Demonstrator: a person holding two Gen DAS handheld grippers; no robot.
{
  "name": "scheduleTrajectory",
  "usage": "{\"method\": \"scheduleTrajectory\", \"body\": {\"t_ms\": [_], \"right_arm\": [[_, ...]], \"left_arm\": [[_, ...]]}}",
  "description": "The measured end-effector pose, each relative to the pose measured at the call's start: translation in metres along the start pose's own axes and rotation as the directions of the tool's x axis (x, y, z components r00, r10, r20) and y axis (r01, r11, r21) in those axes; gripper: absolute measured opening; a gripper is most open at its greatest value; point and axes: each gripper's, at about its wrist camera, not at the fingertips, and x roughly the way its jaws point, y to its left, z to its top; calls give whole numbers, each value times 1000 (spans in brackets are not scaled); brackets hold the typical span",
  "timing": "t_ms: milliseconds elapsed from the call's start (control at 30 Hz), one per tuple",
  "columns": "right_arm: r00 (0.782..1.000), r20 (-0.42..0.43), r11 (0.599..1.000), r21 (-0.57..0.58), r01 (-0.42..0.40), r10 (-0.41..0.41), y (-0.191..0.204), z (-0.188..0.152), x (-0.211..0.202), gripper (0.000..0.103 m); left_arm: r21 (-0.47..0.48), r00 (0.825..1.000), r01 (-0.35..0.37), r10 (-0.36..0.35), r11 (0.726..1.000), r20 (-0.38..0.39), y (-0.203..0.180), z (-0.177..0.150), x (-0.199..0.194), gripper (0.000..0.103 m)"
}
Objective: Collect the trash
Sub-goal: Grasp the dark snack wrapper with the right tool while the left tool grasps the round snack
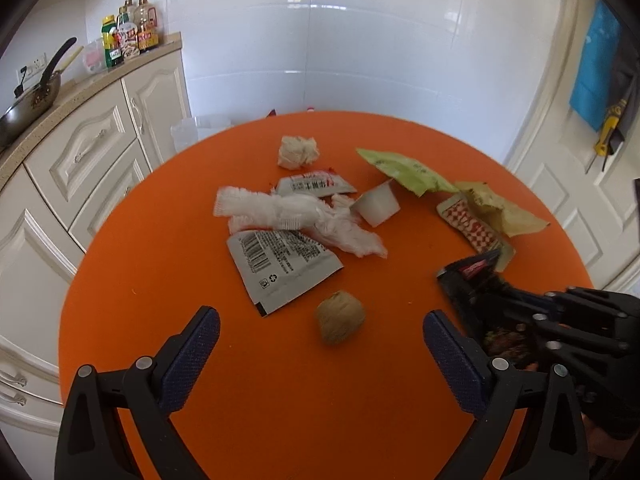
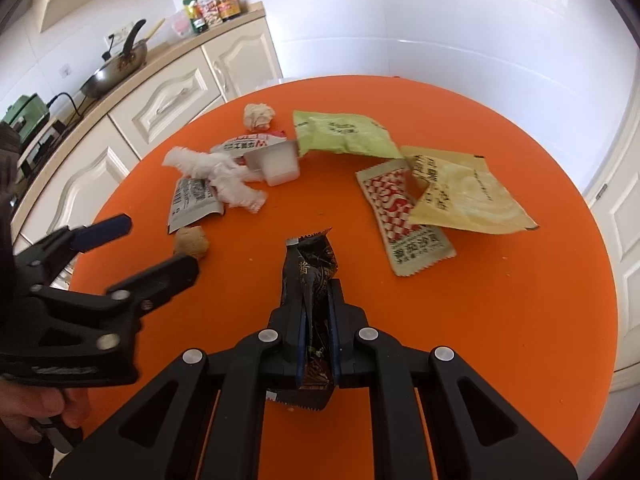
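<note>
A round orange table (image 2: 500, 320) fills both views, with cream kitchen cabinets (image 1: 92, 148) and a wok (image 2: 114, 70) on the counter to the left. Trash lies scattered over the table's far half: a pale yellow packet (image 2: 468, 196) overlapping a red-checkered sachet (image 2: 404, 216), a green wrapper (image 2: 344, 136), a grey barcode pouch (image 1: 280, 264) under a strip of white crumpled tissue (image 1: 296, 216), and a small white plastic cup (image 2: 278, 164). The right gripper (image 2: 318, 320) is clenched on a black snack wrapper (image 2: 310, 264), pinched upright between its pads. The left gripper (image 1: 320, 334) is spread wide, holding nothing, poised over a small brown crumpled ball (image 1: 340, 316).
</note>
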Motion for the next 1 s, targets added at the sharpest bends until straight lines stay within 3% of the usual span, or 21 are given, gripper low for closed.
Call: {"method": "scheduleTrajectory", "body": {"t_ms": [67,133,167,267,367,400,433,500,700,867,1000], "right_arm": [[1000,6,1000,10,-5,5,-4,-1,-2,8],[1000,10,1000,18,-10,10,-5,-1,-3,8],[1000,11,1000,20,-10,10,-6,-1,-3,8],[1000,16,999,30,-14,14,-10,-3,-5,8],[1000,16,999,36,-18,17,-11,-4,-5,8],[1000,18,999,39,-21,20,-11,-5,-6,8],[1000,18,999,41,-23,22,-11,-5,-6,8],[1000,20,999,44,-24,23,-11,-7,-7,8],[999,25,998,58,-24,23,-15,-13,-13,8],[1000,20,998,65,-21,20,-18,-18,-15,8],[1000,9,998,64,-20,19,-16,-22,-13,8]], "left_arm": [[-4,1000,-3,3,1000,-18,0,4,16,92],[-13,999,6,-7,1000,-36,0,7,28,80],[-11,999,4,-4,1000,-36,-1,9,32,80],[9,1000,3,-3,1000,-24,-4,10,38,64],[-16,1000,25,-25,1000,-12,4,9,37,40],[-35,998,59,-60,998,-13,7,8,36,28],[-51,995,96,-97,994,-16,11,8,36,23],[-35,997,73,-74,997,-6,7,3,35,22],[-53,995,99,-99,994,0,11,-15,34,22],[-15,996,86,-86,996,1,9,-19,23,22],[11,998,67,-67,998,-22,0,-20,29,28]]}}
